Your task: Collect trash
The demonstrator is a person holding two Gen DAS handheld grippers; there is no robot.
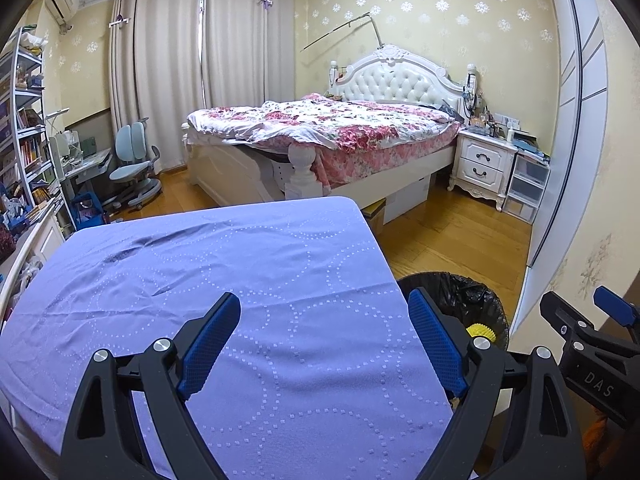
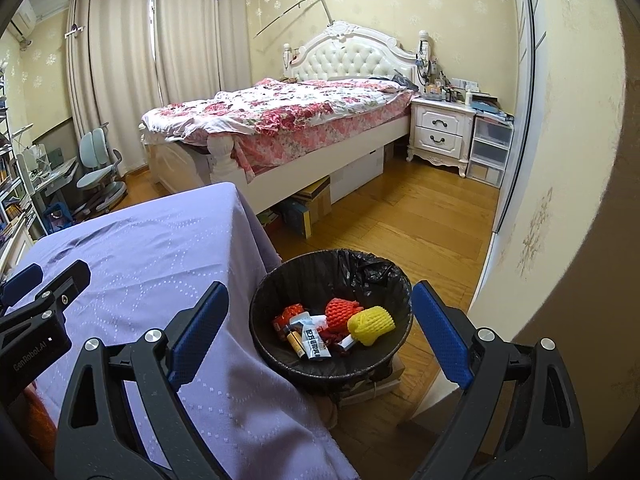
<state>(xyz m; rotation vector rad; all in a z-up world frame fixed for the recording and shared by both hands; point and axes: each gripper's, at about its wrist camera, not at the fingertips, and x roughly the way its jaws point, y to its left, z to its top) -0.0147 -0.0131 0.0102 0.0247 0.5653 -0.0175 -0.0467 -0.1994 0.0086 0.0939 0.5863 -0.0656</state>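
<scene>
My left gripper (image 1: pixel 324 300) hangs open over the purple-clothed table (image 1: pixel 240 260), with nothing between its blue pads (image 1: pixel 212 336). My right gripper (image 2: pixel 320 292) is open too and empty, held above the table's right edge and a bin (image 2: pixel 400 280) lined with a black bag. Inside the bin lie a red foam net (image 2: pixel 340 312), a yellow foam net (image 2: pixel 372 324), an orange wrapper (image 2: pixel 286 316), a small battery (image 2: pixel 296 342) and a white packet (image 2: pixel 314 344). The left wrist view shows the bin (image 1: pixel 460 292) partly hidden behind the table corner, with the yellow net (image 1: pixel 482 332) peeking out.
The purple cloth (image 2: pixel 140 248) shows only wrinkles. Beyond it are a bed (image 1: pixel 340 128) with a floral quilt, boxes (image 2: pixel 316 200) under it, a white nightstand (image 1: pixel 482 160), a desk chair (image 1: pixel 132 160), bookshelves (image 1: pixel 24 140) at the left and a wall (image 2: pixel 560 160) close on the right.
</scene>
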